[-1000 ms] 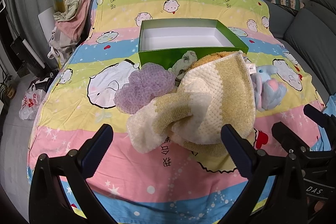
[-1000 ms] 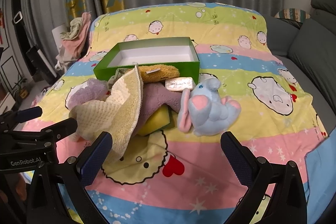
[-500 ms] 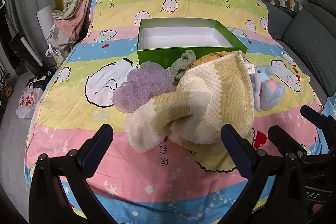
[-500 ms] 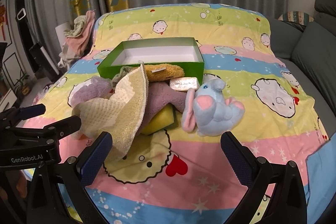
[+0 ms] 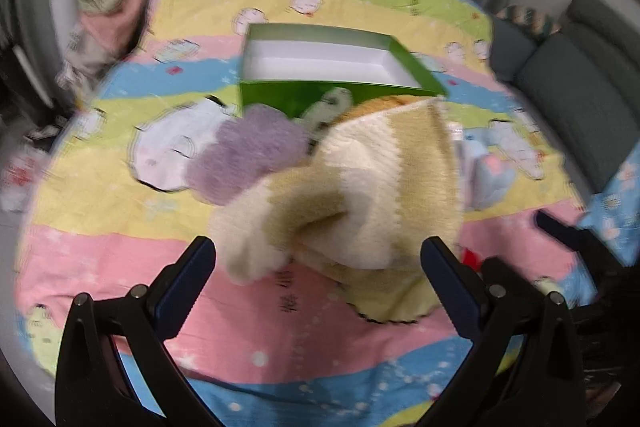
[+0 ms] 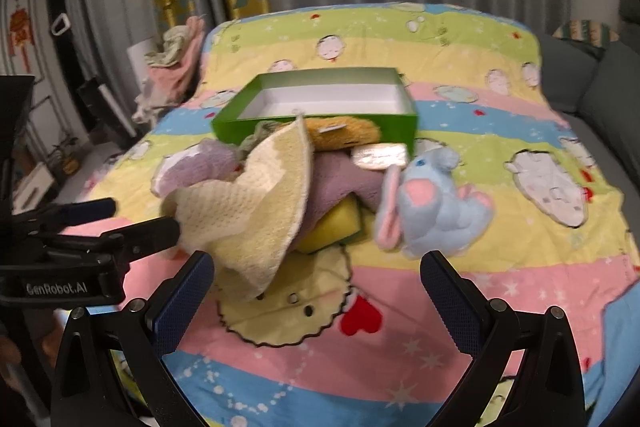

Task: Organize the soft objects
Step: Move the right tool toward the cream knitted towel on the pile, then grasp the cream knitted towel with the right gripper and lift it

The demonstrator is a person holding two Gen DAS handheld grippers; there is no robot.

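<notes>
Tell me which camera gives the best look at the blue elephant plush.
The right wrist view. There the blue elephant plush lies whole and unobstructed on the bedspread, pink ear and face visible, right of the cream towel. In the left wrist view it is only a blurred blue patch at the right, partly hidden behind the towel.

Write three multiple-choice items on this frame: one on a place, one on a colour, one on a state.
1. Where is the blue plush elephant?
A. inside the box
B. on the bedspread, right of the pile
C. on the sofa

2. What colour is the box outside?
A. green
B. red
C. black

3. How are the left hand-held gripper and right hand-held gripper?
A. both open
B. both shut
C. holding the towel

Answers:
1 B, it lies beside the yellow towel.
2 A, its walls are green.
3 A, fingers are spread wide, gripping nothing.
</notes>
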